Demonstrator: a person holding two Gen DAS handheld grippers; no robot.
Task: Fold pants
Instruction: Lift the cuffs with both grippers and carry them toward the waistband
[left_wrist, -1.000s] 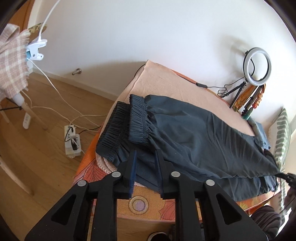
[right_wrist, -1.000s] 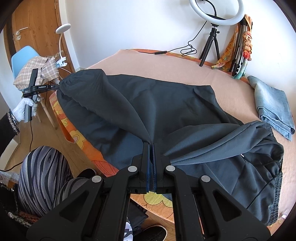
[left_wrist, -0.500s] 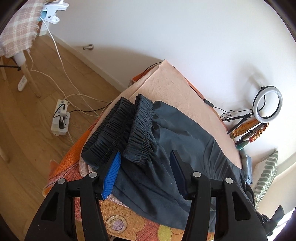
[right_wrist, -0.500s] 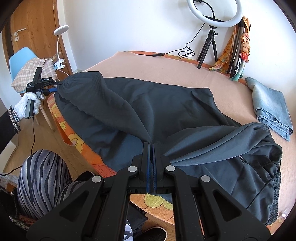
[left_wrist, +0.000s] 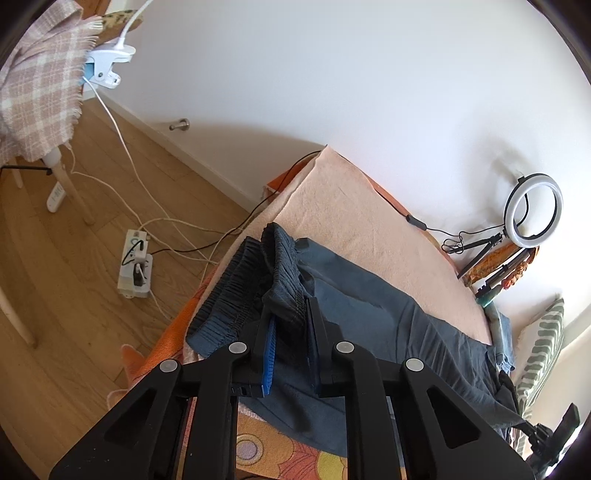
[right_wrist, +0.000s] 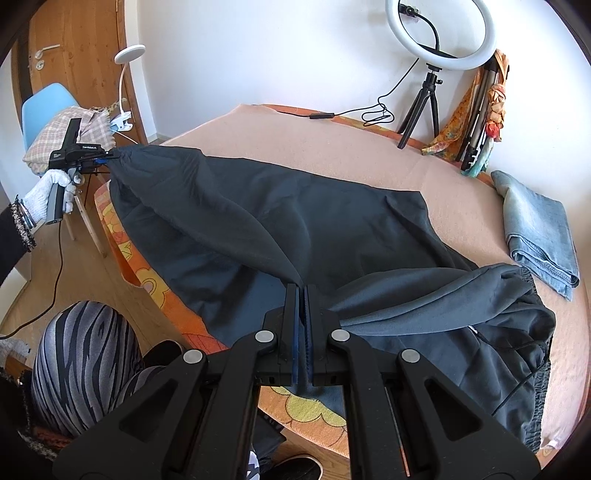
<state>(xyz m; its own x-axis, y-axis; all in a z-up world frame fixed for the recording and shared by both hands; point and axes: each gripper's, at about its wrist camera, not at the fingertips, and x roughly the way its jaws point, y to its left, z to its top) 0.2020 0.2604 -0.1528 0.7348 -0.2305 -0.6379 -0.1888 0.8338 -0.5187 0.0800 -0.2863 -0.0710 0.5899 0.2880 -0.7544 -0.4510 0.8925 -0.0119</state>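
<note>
Dark grey pants (right_wrist: 295, 206) lie across the peach blanket (right_wrist: 295, 140). In the left wrist view my left gripper (left_wrist: 290, 314) has its jaws closing on the upper elastic cuff (left_wrist: 284, 280), and the blue pads pinch the gathered fabric. The second cuff (left_wrist: 229, 295) lies beside it on the blanket. The right wrist view shows that gripper (right_wrist: 107, 158) in a white-gloved hand (right_wrist: 48, 188), holding the leg end raised at the far left. My right gripper (right_wrist: 300, 291) is shut on a fold of the pants near the front edge.
A ring light on a tripod (right_wrist: 439, 33) and folded jeans (right_wrist: 539, 225) stand at the back right. A chair with a plaid cloth (right_wrist: 70, 129) is beyond the left edge. Cables and a power strip (left_wrist: 135, 266) lie on the floor. A person's striped legs (right_wrist: 85, 354) are at front left.
My left gripper opened wide over the elastic cuffs, then closed on the upper cuff and lifted it slightly. The right gripper stayed shut on its fold without moving.
</note>
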